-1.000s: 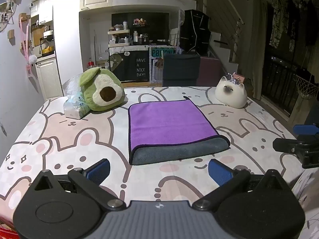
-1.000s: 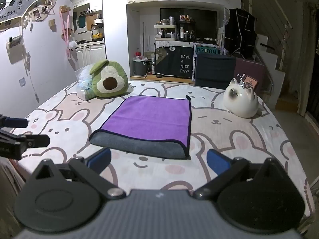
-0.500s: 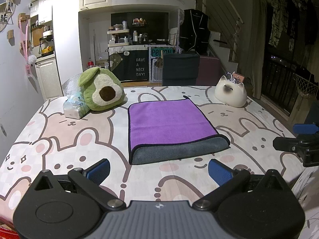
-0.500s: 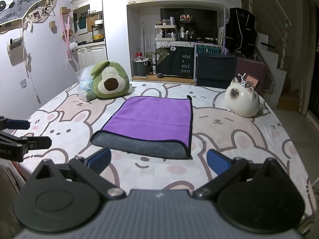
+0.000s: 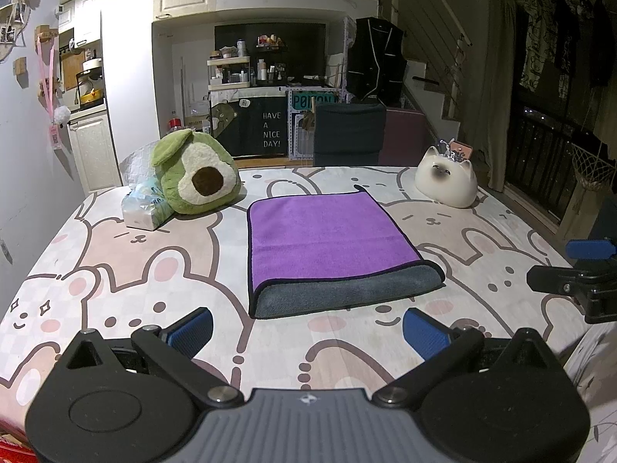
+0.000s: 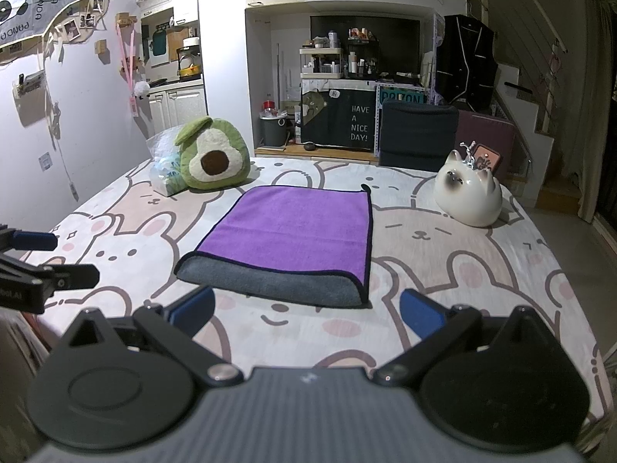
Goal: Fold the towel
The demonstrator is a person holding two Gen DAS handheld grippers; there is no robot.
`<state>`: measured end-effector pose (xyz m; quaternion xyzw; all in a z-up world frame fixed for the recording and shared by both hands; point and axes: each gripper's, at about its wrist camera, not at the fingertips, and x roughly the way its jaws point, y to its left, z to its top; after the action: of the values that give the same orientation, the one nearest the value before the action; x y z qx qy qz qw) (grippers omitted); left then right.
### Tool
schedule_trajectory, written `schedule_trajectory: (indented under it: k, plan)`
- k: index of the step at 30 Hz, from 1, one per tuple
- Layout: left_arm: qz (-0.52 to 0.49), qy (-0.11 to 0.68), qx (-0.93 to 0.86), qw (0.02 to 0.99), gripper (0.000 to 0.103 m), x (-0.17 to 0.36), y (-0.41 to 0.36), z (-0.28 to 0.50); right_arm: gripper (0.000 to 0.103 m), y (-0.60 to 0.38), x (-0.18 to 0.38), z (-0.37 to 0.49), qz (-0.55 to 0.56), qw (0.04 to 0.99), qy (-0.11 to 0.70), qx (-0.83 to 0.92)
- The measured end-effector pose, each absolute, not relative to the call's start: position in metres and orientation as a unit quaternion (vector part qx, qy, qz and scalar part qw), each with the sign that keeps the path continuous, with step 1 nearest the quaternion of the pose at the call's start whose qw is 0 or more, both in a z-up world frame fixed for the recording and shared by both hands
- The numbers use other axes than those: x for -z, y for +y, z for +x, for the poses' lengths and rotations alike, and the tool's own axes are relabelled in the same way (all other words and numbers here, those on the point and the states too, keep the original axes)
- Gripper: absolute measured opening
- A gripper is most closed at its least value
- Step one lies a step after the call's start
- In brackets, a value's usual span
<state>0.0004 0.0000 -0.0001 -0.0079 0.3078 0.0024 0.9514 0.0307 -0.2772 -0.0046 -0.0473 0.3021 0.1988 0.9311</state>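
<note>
A purple towel (image 5: 327,235) with a grey underside lies folded flat in the middle of the bunny-print table, its grey fold edge (image 5: 347,295) toward me. It also shows in the right wrist view (image 6: 293,227). My left gripper (image 5: 306,332) is open and empty, held back from the towel's near edge. My right gripper (image 6: 306,314) is open and empty, just short of the grey fold. Each gripper shows at the edge of the other's view: the right one (image 5: 578,274) and the left one (image 6: 38,266).
A green avocado plush (image 5: 196,173) and a plastic tissue pack (image 5: 144,210) sit at the table's far left. A white cat-shaped ceramic (image 5: 447,185) sits at the far right. A dark chair (image 5: 349,133) stands behind the table. The table's near edge lies under both grippers.
The right wrist view has risen and pulled back slightly from the towel. The left gripper and the towel have not moved.
</note>
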Motion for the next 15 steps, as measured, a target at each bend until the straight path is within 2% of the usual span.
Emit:
schedule_trajectory:
  k: [15]
  plan:
    - [-0.007, 0.308, -0.003, 0.951, 0.103, 0.0001, 0.0001, 0.0004, 0.103, -0.2761, 0.0061, 0.0302, -0.047, 0.931, 0.303, -0.199]
